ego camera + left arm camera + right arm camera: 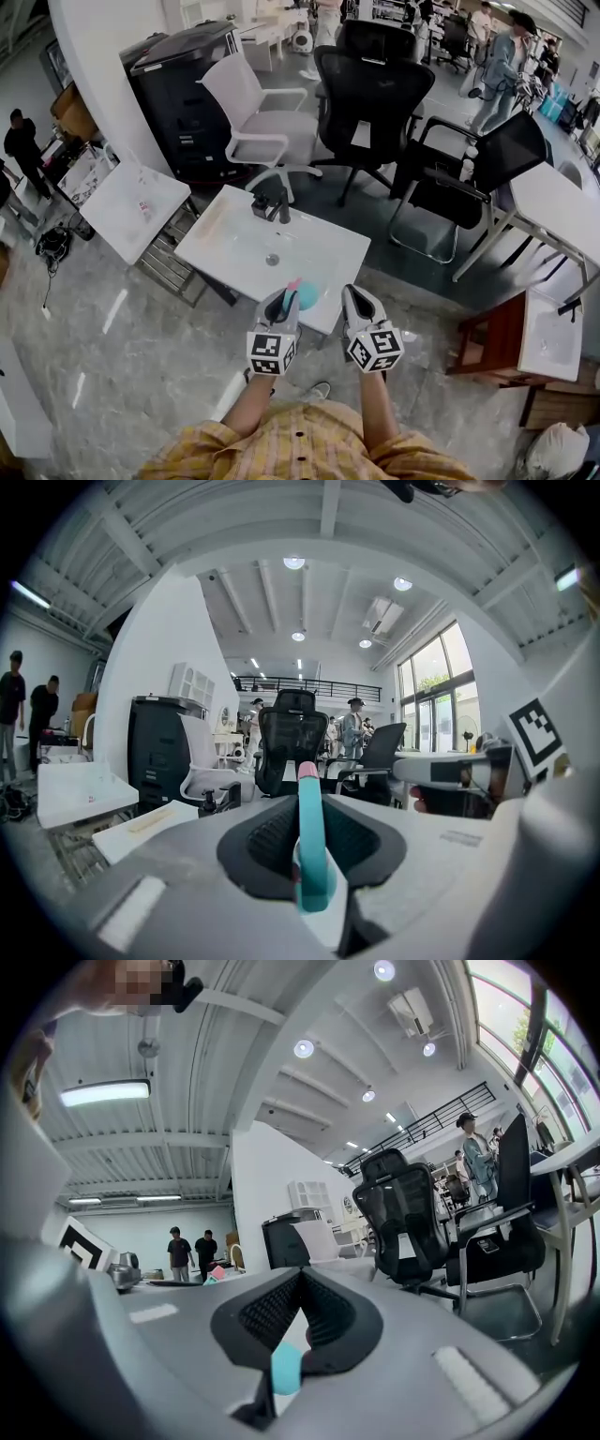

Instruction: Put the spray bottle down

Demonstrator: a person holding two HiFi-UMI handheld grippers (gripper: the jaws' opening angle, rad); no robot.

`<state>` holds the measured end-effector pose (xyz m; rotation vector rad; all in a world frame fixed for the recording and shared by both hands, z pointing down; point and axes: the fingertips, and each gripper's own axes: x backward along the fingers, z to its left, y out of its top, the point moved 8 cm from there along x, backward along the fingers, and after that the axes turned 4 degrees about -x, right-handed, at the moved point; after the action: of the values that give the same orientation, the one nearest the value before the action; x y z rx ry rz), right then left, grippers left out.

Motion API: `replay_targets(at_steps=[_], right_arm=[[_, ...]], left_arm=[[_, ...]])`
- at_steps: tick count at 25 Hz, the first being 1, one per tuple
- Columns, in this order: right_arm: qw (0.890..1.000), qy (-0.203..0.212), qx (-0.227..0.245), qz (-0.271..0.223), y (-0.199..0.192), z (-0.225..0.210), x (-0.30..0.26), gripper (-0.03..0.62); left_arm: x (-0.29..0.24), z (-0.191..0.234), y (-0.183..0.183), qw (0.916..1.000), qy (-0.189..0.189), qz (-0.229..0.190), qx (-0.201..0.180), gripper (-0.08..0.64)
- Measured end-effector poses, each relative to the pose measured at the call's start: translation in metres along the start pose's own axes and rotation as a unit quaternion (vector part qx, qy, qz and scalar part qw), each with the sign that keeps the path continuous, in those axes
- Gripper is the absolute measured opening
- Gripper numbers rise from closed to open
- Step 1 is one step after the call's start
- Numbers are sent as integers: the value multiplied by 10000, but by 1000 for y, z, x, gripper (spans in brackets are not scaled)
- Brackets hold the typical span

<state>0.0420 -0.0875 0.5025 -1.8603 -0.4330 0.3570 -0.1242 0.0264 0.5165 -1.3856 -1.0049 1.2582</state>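
The left gripper (278,302) clamps the bottle (309,832) between its pads. The bottle stands upright with its pink nozzle (307,769) past the jaw tips, a hold that I judge keeps it steady for setting down. The right gripper (300,1283) is held alongside, its jaws closed together on nothing I can name; a teal scrap (286,1370) shows at their base. The bottle sits at the left gripper's tips, just left of the right gripper. The bench (234,248) lies ahead and below, and the bottle seems not yet set on it.

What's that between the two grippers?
A teal spray bottle with a pink tip, held in the left gripper; the head view shows it beside the right gripper.
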Motion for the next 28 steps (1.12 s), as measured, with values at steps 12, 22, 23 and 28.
replay_targets(at_steps=[12, 22, 23, 28], right_arm=[[9995, -287, 3, 112, -5, -16, -6, 2], [9977, -670, 21, -53, 9, -22, -37, 2], [9973, -724, 18, -76, 11, -24, -42, 2], [9950, -984, -22, -162, 18, -34, -65, 2]], left_arm=[[-33, -5, 0, 9990, -411, 114, -151, 72], [-74, 17, 14, 9962, -836, 79, -212, 72], [-81, 20, 18, 9958, -885, 64, -232, 72], [-112, 38, 30, 9931, -1124, 67, -337, 72]])
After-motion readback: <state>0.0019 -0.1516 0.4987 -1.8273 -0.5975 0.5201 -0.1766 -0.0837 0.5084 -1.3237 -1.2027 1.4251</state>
